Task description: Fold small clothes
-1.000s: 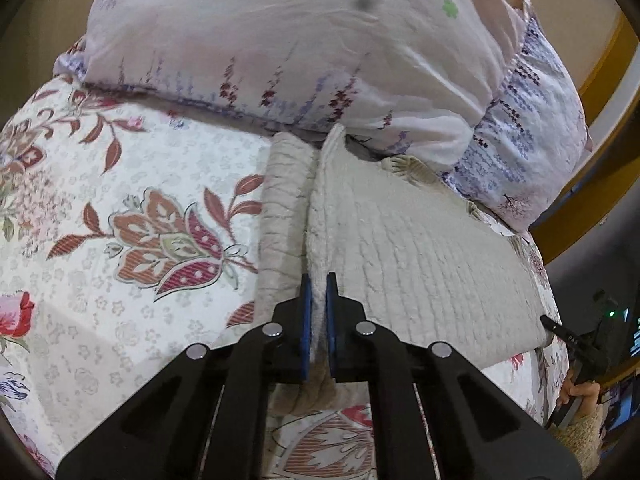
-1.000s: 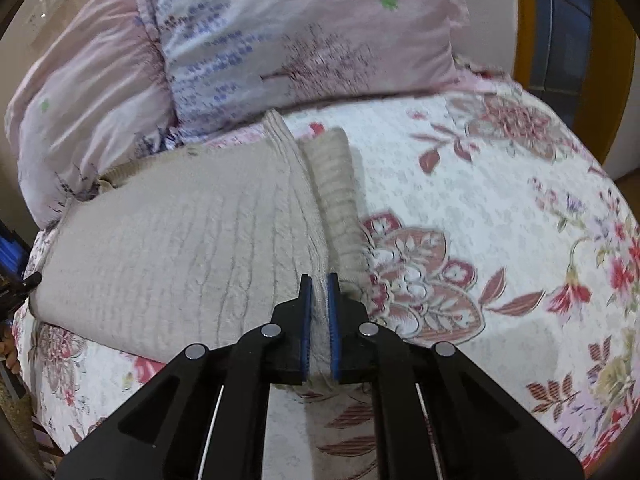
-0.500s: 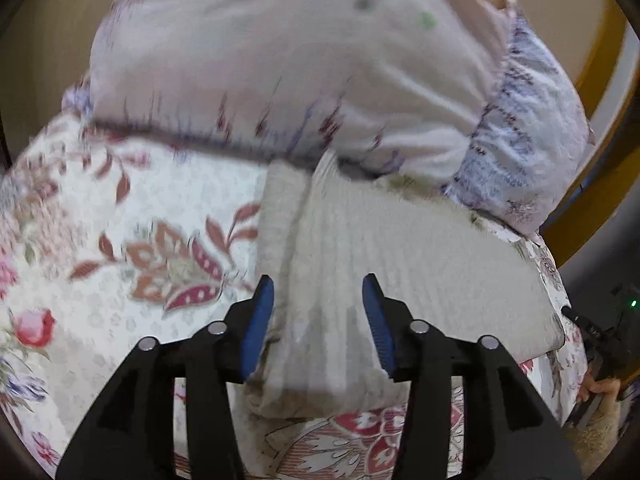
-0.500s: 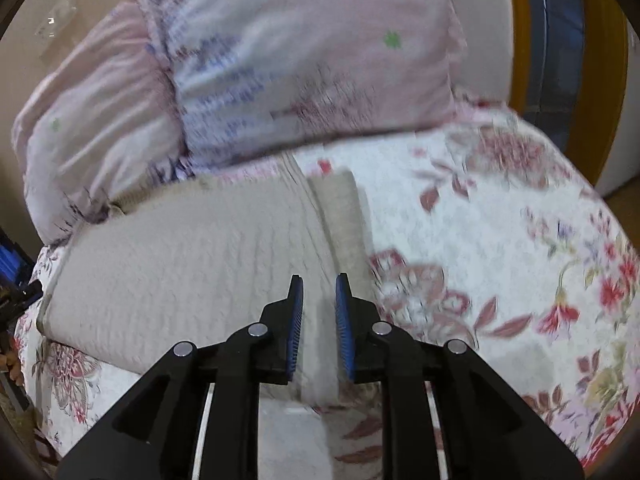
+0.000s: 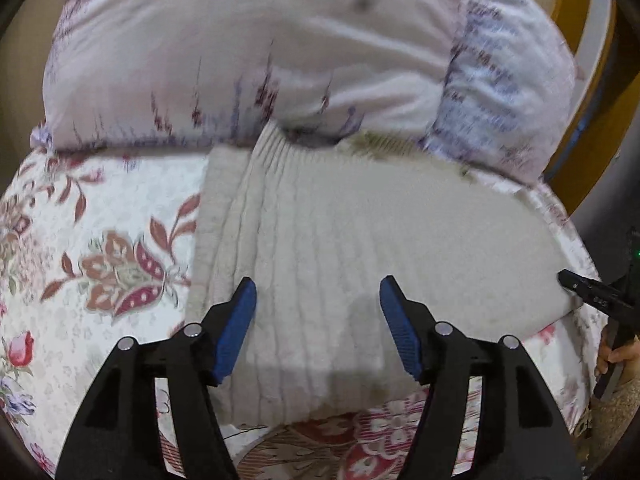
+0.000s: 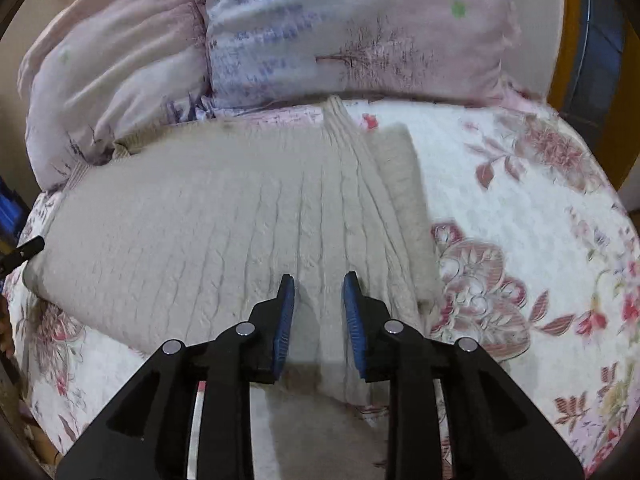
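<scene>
A beige cable-knit sweater (image 5: 360, 240) lies folded flat on the floral bedspread (image 5: 100, 240), its far edge against the pillows. My left gripper (image 5: 318, 292) is open wide just above the sweater's near end, holding nothing. In the right wrist view the same sweater (image 6: 220, 224) spreads to the left, with a folded strip along its right side. My right gripper (image 6: 319, 286) is open above the sweater's near right part, empty. The other gripper's black tip (image 5: 592, 296) shows at the sweater's right corner in the left wrist view.
Pink floral pillows (image 5: 260, 48) are stacked behind the sweater, and they also show in the right wrist view (image 6: 352, 28). The bedspread (image 6: 520, 200) extends to the right of the sweater. A wooden bed frame (image 5: 592, 80) stands at the far right.
Both grippers, shut on the sweater's edge a second ago, have opened and let it go. They have lifted back slightly and the sweater lies flat.
</scene>
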The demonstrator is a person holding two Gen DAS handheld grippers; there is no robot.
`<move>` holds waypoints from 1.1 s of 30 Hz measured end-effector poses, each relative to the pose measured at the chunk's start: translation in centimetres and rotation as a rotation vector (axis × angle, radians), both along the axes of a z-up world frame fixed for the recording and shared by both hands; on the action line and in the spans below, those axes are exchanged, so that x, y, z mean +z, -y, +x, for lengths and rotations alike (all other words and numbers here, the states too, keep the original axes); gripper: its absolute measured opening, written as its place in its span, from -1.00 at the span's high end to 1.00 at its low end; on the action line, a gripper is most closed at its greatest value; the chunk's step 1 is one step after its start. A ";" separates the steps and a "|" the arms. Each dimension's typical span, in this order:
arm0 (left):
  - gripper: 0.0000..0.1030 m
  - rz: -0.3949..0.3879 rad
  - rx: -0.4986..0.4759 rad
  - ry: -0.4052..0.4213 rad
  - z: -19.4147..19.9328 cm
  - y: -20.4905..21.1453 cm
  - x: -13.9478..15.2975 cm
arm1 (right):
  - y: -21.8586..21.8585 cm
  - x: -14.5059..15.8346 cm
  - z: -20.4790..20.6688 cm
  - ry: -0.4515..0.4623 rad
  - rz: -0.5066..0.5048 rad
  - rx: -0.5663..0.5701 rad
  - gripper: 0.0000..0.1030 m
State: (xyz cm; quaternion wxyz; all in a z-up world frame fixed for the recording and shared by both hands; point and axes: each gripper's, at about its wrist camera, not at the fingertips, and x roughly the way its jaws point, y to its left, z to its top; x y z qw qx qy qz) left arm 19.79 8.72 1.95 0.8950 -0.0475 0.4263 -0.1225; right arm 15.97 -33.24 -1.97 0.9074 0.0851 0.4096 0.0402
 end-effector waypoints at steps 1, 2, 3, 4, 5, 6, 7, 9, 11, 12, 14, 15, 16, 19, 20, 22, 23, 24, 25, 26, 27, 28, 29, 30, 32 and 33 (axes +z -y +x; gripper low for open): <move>-0.24 0.003 0.003 -0.006 0.1 -0.1 -0.4 | 0.2 -0.1 -0.1 0.002 0.008 0.004 0.47; -0.25 0.004 0.000 0.005 -0.1 -0.2 -0.5 | 0.3 -0.2 -0.3 0.000 0.015 0.005 0.47; -0.25 0.008 -0.003 0.008 -0.3 -0.2 -0.6 | 0.4 -0.2 -0.5 -0.003 0.018 0.006 0.47; -0.26 0.013 -0.007 0.009 -0.4 -0.1 -0.5 | 0.4 -0.3 -0.6 -0.004 0.017 0.007 0.47; -0.26 0.011 -0.009 0.008 -0.4 -0.1 -0.5 | 0.4 -0.4 -0.7 -0.008 0.014 0.010 0.47; -0.26 0.007 -0.010 0.007 -0.4 -0.2 -0.5 | 0.3 -0.4 -0.7 -0.015 0.010 0.012 0.47; -0.26 -0.005 -0.010 0.003 -0.4 -0.5 -0.4 | 0.3 -0.4 -0.7 -0.026 0.006 0.013 0.46; -0.26 -0.058 -0.002 -0.003 -0.3 -1.2 0.2 | 0.2 0.0 -0.4 -0.062 -0.005 0.003 0.45; -0.27 -0.145 0.021 0.001 -0.2 -2.7 0.9 | -0.3 0.7 -0.2 -0.074 -0.020 -0.004 0.29; -0.29 -0.185 0.037 0.005 0.0 -3.4 1.2 | -0.7 1.2 -0.1 -0.056 -0.026 0.005 0.13; -0.33 -0.241 0.081 0.001 0.6 -5.0 1.5 | -1.9 2.3 0.1 -0.011 -0.043 0.029 0.00; -0.33 -0.253 0.096 -0.005 0.9 -5.4 1.6 | -2.4 2.6 0.3 0.003 -0.048 0.041 -0.04; -0.33 -0.274 0.113 -0.016 1.3 -6.0 1.5 | -3.1 2.9 0.5 0.014 -0.048 0.056 -0.04; -0.35 -0.323 0.156 -0.052 2.4 -7.3 0.8 | -5.6 3.0 1.7 0.034 -0.047 0.114 -0.04; -0.35 -0.343 0.167 -0.067 2.8 -7.6 0.5 | -6.2 3.0 2.0 0.039 -0.050 0.127 -0.04; -0.35 -0.384 0.186 -0.095 3.7 -8.2 -0.1 | -8.1 3.1 3.0 0.056 -0.062 0.155 -0.04; -0.36 -0.408 0.196 -0.110 4.1 -8.4 -0.4 | -8.8 3.2 3.4 0.060 -0.064 0.165 -0.04; -0.36 -0.431 0.205 -0.123 4.3 -8.8 -0.7 | -9.5 3.2 3.9 0.065 -0.066 0.177 -0.04; -0.36 -0.457 0.214 -0.139 4.7 -8.9 -1.1 | -10.2 3.2 4.3 0.070 -0.070 0.186 -0.04; -0.36 -0.473 0.219 -0.149 4.9 -9.0 -1.4 | -11.0 3.2 4.8 0.072 -0.079 0.194 -0.04; -0.36 -0.484 0.222 -0.155 5.1 -9.1 -1.6 | -11.5 3.1 5.2 0.014 -0.075 0.200 -0.04; -0.36 -0.488 0.222 -0.157 5.2 -9.0 -1.7 | -12.1 3.0 5.6 0.016 -0.079 0.205 -0.04; -0.36 -0.491 0.224 -0.158 5.3 -9.0 -1.8 | -12.8 3.0 6.0 0.016 -0.081 0.212 -0.04; -0.36 -0.495 0.224 -0.160 5.4 -9.0 -1.9 | -13.1 3.0 6.2 0.019 -0.081 0.214 -0.04; -0.36 -0.499 0.223 -0.162 5.6 -8.9 -2.0 | -13.8 3.0 6.5 0.031 -0.085 0.215 -0.04; -0.36 -0.500 0.224 -0.163 5.7 -8.8 -2.1 | -14.2 3.0 6.6 0.036 -0.095 0.217 -0.04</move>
